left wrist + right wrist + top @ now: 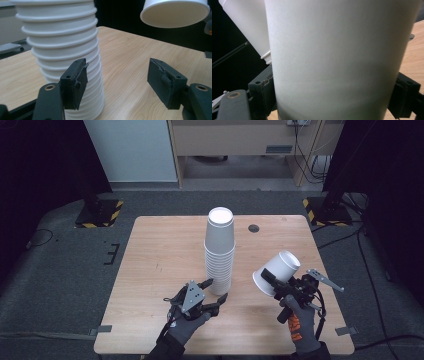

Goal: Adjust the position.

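Note:
A tall stack of upside-down white paper cups stands at the middle of the wooden table. My left gripper is open at the foot of the stack; in the left gripper view the stack rises just beyond the left jaw, and the gap of the gripper holds nothing. My right gripper is shut on a single white paper cup, held tilted above the table's right side. That cup sits between the jaws in the right gripper view, with the stack behind it.
A small dark round hole lies in the table behind the stack. Yellow-and-black stand bases sit on the floor past the far corners. Bare wood stretches to the left of the stack.

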A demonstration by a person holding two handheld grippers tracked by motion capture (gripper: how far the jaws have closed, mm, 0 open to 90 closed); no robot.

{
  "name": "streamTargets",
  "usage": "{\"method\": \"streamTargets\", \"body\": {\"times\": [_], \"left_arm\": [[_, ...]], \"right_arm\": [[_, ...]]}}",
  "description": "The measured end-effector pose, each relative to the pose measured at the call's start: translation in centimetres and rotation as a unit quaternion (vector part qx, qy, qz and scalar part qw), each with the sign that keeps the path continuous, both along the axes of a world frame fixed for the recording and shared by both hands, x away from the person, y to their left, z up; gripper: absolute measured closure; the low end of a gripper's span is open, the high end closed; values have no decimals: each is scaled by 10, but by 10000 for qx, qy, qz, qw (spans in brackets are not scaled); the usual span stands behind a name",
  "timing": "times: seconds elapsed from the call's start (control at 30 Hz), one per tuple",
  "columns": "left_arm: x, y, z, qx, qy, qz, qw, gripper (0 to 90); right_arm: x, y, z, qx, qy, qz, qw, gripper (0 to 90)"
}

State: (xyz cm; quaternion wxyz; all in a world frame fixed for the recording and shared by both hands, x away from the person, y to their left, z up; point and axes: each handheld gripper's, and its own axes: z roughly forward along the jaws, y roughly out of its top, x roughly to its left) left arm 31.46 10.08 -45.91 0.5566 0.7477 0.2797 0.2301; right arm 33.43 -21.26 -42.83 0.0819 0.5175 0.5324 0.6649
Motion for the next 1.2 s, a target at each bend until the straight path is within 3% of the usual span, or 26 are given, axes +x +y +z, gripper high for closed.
{"method": "streamTargets", "body": {"times": [0.3, 1.0, 1.2], "left_arm": [[8, -21, 2, -78, -43, -201, 9998, 352], [27, -64, 3, -214, -151, -313, 9992, 377], [30, -72, 3, -273, -281, -391, 9985, 388]], "right_arm": [[-1, 2, 0, 23, 20, 26, 10000, 147], [-1, 3, -2, 47, 66, 62, 9999, 147], [-1, 4, -2, 44, 77, 88, 9999, 147]]}}
